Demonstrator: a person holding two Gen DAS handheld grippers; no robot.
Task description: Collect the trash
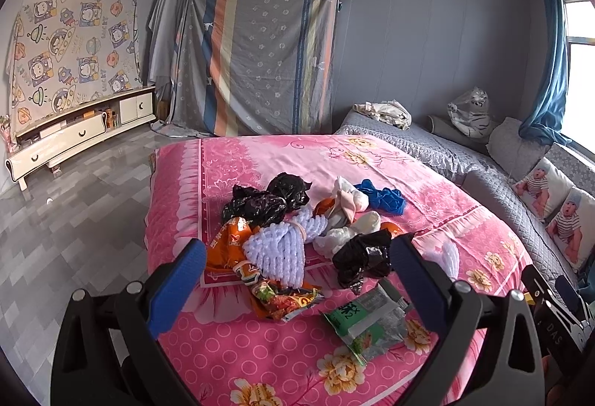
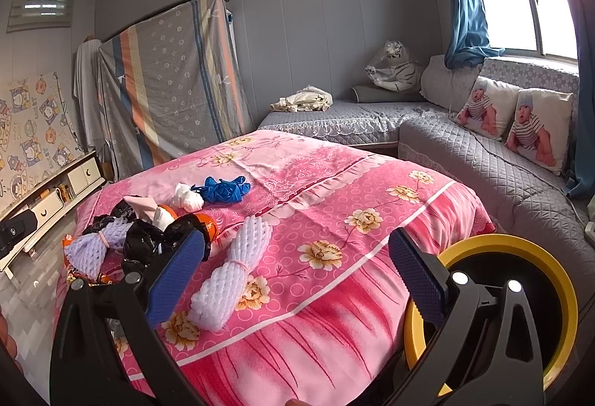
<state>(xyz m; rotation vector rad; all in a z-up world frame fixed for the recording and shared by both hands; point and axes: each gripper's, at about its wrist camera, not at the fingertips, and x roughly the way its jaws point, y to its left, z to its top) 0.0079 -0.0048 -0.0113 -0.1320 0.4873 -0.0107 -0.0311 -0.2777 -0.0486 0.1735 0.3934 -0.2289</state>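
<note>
A heap of trash lies on a table under a pink flowered cloth (image 1: pixel 260 365). It holds black plastic bags (image 1: pixel 267 201), an orange snack wrapper (image 1: pixel 230 242), white foam netting (image 1: pixel 279 246), a green packet (image 1: pixel 368 324), crumpled white tissue (image 1: pixel 353 197) and blue gloves (image 1: pixel 383 197). My left gripper (image 1: pixel 297 279) is open and empty, just short of the heap. My right gripper (image 2: pixel 297 275) is open and empty above the cloth (image 2: pixel 353 190). A second piece of white foam netting (image 2: pixel 230 275) lies next to its left finger. The blue gloves (image 2: pixel 223 190) lie farther back.
A yellow-rimmed bin (image 2: pixel 520 298) stands at the table's right side behind my right finger. A grey quilted sofa (image 2: pixel 483 164) with baby-print cushions (image 2: pixel 517 123) runs along the right. A low white cabinet (image 1: pixel 74 138) stands far left on the grey tile floor.
</note>
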